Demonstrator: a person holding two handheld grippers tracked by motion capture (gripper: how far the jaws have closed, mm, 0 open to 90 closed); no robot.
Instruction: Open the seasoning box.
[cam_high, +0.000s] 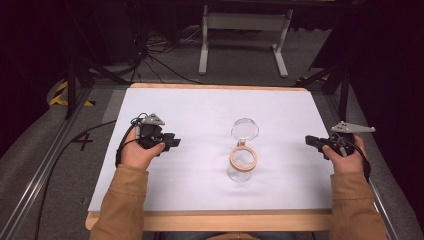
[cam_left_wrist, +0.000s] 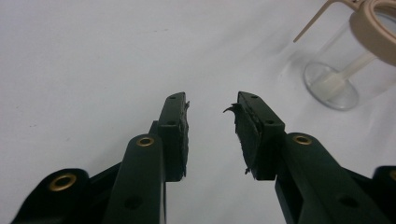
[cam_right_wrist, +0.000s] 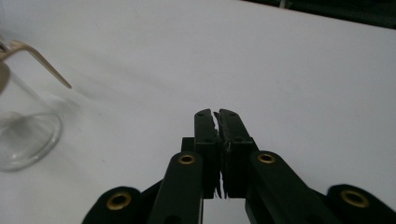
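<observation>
In the high view, the clear glass jar stood upright just below the centre of the frame, on the white sheet that covered the wooden table. Its round glass lid was swung open on a hinge behind it, lying back toward the top of the frame, and a tan sealing ring sat around the jar's mouth. Nothing could be seen inside the jar; through the glass you saw only its base and the sheet.

Your left gripper was held left of centre, well apart from the jar, pointing toward the right of the frame. In the left gripper view its jaws stood apart with bare sheet between them, and the jar showed at the upper right of the frame, with the tan ring and a thin wire clasp reaching out from it.

Your right gripper was held at the right side of the high view, also well apart from the jar, pointing toward the left of the frame. In the right gripper view its jaws were pressed together on nothing, above bare sheet. The jar's lower wall and base showed at the left edge of that frame, the wire clasp angling down beside it.
</observation>
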